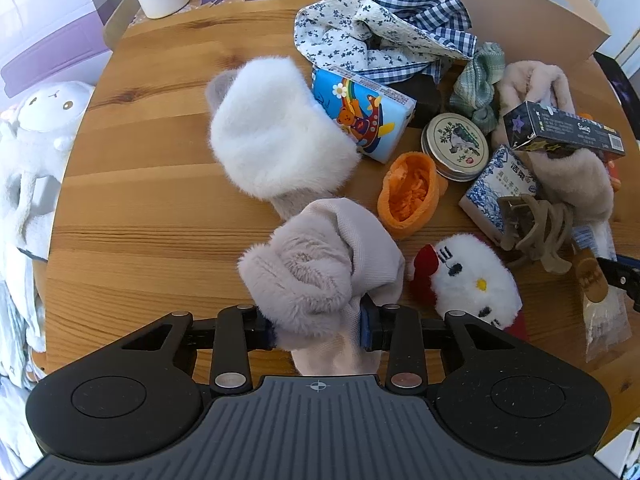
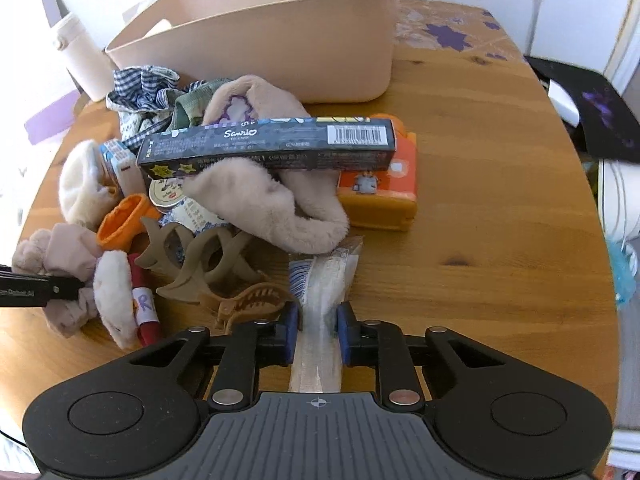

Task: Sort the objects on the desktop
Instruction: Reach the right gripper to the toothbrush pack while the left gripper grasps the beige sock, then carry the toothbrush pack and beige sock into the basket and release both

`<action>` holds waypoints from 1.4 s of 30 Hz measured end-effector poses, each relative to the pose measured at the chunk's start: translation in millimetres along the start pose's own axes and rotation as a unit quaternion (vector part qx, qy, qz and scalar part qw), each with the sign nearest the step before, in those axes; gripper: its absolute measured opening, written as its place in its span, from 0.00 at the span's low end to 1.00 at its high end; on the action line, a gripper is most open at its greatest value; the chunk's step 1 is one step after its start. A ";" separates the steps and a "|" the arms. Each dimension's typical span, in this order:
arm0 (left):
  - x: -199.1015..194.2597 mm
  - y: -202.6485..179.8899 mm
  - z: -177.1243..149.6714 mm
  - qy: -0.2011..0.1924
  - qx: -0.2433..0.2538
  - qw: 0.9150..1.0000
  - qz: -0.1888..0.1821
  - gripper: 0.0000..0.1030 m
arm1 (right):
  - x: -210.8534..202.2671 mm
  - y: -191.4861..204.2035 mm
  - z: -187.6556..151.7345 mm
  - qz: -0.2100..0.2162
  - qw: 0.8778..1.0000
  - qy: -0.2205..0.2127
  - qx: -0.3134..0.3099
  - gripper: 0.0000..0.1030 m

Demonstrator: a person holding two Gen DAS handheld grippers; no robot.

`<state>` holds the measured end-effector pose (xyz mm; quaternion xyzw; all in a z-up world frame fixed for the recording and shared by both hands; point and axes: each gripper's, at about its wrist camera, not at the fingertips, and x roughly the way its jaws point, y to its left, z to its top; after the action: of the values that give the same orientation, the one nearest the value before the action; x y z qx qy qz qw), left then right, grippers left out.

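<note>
Your left hand-held gripper (image 1: 318, 326) is clamped on the sock (image 1: 320, 264) at the counter's (image 1: 152, 208) near edge, your right hand-held gripper (image 2: 318, 330) straddles the packet (image 2: 320, 300), apparently gripping it, its long axis pointing ahead toward the bin (image 2: 280, 52).

wooden table (image 2: 480, 208) | beige bin (image 2: 280, 40) | orange box (image 2: 384, 204) | tin (image 1: 455, 146)

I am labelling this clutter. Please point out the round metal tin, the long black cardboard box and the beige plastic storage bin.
Round metal tin (image 1: 455, 145): left wrist view, centre of its lid.
Long black cardboard box (image 2: 280, 144): right wrist view, its printed side.
Beige plastic storage bin (image 2: 280, 52): right wrist view, its front wall.
</note>
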<state>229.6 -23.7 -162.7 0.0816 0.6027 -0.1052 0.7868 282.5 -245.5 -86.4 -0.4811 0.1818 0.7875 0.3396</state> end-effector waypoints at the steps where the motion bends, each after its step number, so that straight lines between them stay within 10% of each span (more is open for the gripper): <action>1: 1.1 3.3 -0.7 0.000 0.003 1.000 -0.001 0.35 | 1.7 -0.6 -1.1 -0.002 1.000 0.005 -0.001 0.19; 11: 5.4 6.9 -1.7 -0.002 0.020 1.000 -0.007 0.35 | 7.5 10.7 -15.7 -0.006 0.997 0.038 -0.060 0.62; 13: 5.2 7.0 -2.5 -0.003 0.024 1.000 -0.009 0.35 | 6.7 12.7 -24.1 -0.007 0.996 0.045 -0.077 0.60; 15: 5.6 7.4 -2.3 -0.005 0.029 1.000 -0.010 0.33 | 7.9 13.7 -31.0 -0.015 0.995 0.044 -0.089 0.30; 18: 5.0 8.6 -1.9 -0.006 0.033 0.999 -0.012 0.30 | 4.9 9.3 -30.9 -0.006 0.996 0.036 -0.082 0.25; 42: -84.0 26.1 19.7 -0.081 0.032 0.994 -0.064 0.27 | -103.4 12.2 13.1 0.041 0.983 -0.108 -0.142 0.21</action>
<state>233.7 2.1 -76.5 0.0592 0.5374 -0.1808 0.8216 297.2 -283.2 10.4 -0.4289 0.0500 0.8657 0.2531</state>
